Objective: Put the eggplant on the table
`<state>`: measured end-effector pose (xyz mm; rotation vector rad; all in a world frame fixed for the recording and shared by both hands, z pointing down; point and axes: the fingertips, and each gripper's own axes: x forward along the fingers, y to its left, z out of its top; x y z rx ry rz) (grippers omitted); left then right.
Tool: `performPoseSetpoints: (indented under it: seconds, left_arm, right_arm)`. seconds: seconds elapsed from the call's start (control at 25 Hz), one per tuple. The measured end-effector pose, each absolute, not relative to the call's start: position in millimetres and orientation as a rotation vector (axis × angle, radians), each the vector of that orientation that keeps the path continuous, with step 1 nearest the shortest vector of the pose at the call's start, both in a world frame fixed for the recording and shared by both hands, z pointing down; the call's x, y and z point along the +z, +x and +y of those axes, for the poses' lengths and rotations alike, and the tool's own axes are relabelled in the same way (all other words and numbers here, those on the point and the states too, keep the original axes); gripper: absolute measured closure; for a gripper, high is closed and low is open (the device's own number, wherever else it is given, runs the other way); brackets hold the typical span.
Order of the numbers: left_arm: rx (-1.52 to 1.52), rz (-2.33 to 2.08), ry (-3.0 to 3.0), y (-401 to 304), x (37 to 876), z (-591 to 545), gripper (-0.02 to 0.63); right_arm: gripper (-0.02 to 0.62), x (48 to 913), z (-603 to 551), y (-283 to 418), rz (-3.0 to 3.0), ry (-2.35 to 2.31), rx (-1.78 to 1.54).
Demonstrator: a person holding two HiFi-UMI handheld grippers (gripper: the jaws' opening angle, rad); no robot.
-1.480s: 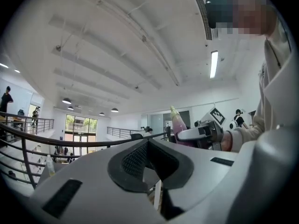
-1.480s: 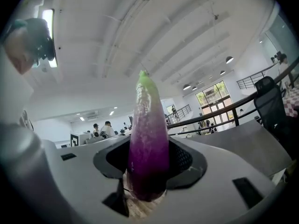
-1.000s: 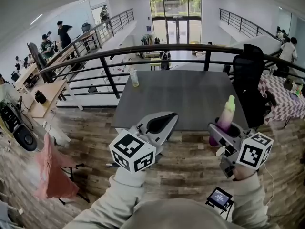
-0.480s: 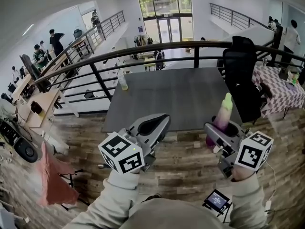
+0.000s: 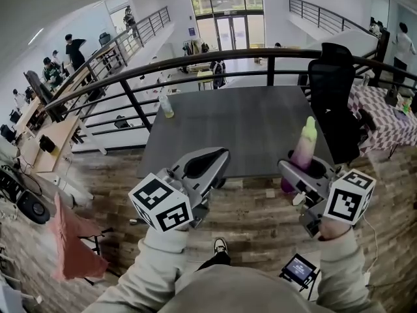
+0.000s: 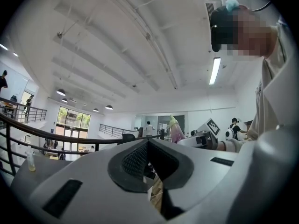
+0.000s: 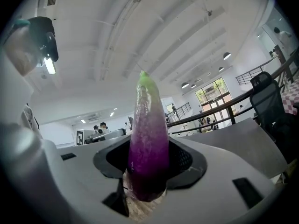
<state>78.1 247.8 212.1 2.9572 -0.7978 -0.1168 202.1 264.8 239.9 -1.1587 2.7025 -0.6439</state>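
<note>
At the grey table's [image 5: 247, 122] near edge, our right gripper [image 5: 301, 172] clamps the upright eggplant [image 5: 303, 147], not yet placed; our left gripper [image 5: 220, 155] is closed, empty.

No legible text, number, brand or sign appears in any view. The marker cube [image 5: 161, 204] of the left gripper [image 5: 218, 158] and the marker cube [image 5: 348, 204] of the right gripper [image 5: 301, 173] bear only black-and-white square code patterns, without letters. A small lit screen [image 5: 300, 268] at the head view's lower edge is too small to read.
</note>
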Motion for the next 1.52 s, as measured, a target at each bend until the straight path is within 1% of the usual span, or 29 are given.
performPoseSetpoints:
  seconds: [0.28, 0.84, 1.24, 1.52]
  left_arm:
    - [-0.130, -0.784, 2.963, 73, 212, 196, 0.600]
    - [-0.170, -0.744, 2.940, 30, 222, 47, 0.600]
    - [-0.160, -0.593, 2.967, 23, 239, -9, 0.600]
    - [-0.148, -0.600, 2.944, 7, 253, -24, 0.600]
  right_arm:
    - [0.382, 238, 214, 196, 2.719, -1.185, -0.648]
    - [0.382, 245, 79, 147, 2.751, -1.251, -0.674]
    - [0.382, 255, 24, 129, 2.716, -1.370, -0.682]
    - [0.382, 268, 3, 111, 2.733, -1.335, -0.726]
